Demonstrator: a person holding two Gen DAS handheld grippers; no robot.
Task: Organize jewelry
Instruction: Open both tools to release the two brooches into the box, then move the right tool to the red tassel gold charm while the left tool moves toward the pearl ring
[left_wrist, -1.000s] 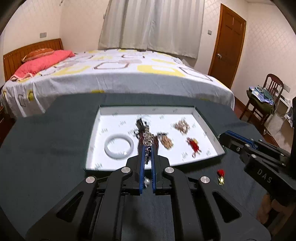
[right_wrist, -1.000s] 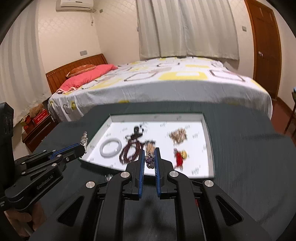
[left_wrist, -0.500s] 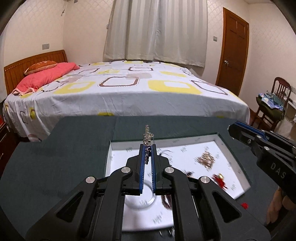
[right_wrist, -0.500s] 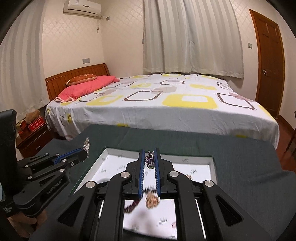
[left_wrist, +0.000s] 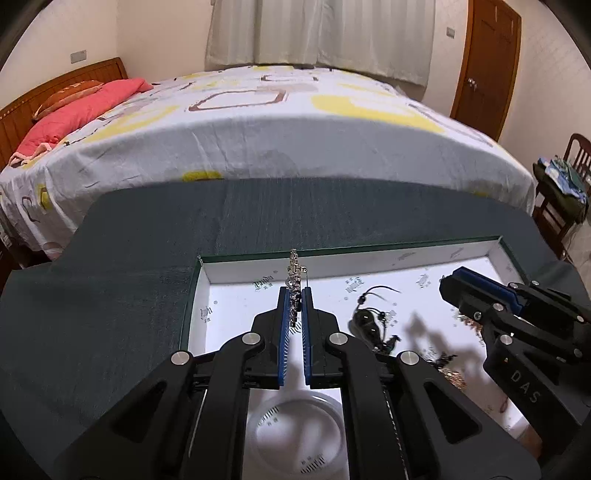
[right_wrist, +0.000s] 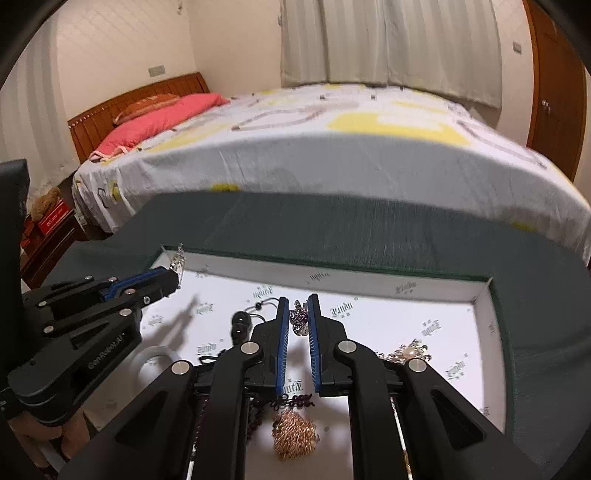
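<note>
Presently we find both sets of jaws closed to a narrow gap, each pinching a small piece. Our left gripper (left_wrist: 294, 291) holds a silver crystal chain (left_wrist: 294, 275) that stands up past its tips; our right gripper (right_wrist: 299, 314) holds a purple rhinestone ornament (right_wrist: 300, 320) between its blue pads (right_wrist: 282, 332). Both pieces hang clear above the white tray (right_wrist: 369, 286), which sits on the dark green counter (left_wrist: 129, 258).

Inside the tray we note a white bangle (left_wrist: 295, 428) beneath the left gripper, a black beaded cord (left_wrist: 369, 321), a gold wire cluster (right_wrist: 293, 435) and a pearl brooch (right_wrist: 408, 352).

In our judgement the step in hand is carrying each piece to its place. We recommend keeping the pinch firm, lowering slowly over a bare patch of tray floor, and releasing only once the piece touches down, so that the chain does not snag on its neighbours.
</note>
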